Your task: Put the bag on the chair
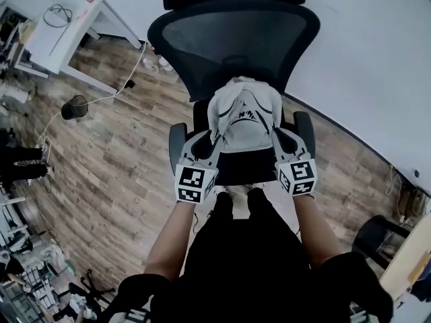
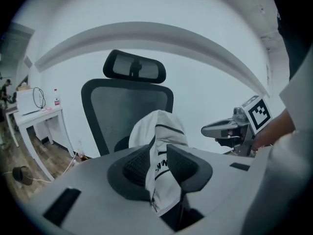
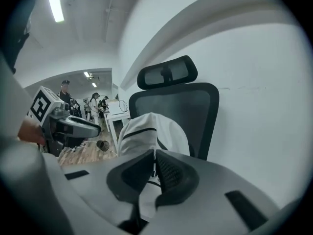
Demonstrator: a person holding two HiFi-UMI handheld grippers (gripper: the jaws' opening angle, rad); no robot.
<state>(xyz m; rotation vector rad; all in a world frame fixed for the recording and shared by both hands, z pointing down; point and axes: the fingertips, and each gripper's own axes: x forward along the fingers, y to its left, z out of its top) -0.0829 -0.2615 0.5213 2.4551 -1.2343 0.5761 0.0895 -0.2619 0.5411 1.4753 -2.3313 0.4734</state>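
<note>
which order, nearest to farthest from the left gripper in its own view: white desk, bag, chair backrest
1. bag, centre, pinched between the jaws.
2. chair backrest, directly behind the bag.
3. white desk, far left, by the wall.

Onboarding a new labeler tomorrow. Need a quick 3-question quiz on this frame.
1. True or false: only the left gripper is clamped on the white bag.
2. What stands right behind the bag in both gripper views? A) chair backrest B) door C) shelf
3. Fill in: in the head view, the white desk sits at the upper ___.
Key: 1 false, the right gripper grips it too; 2 A; 3 left.
</note>
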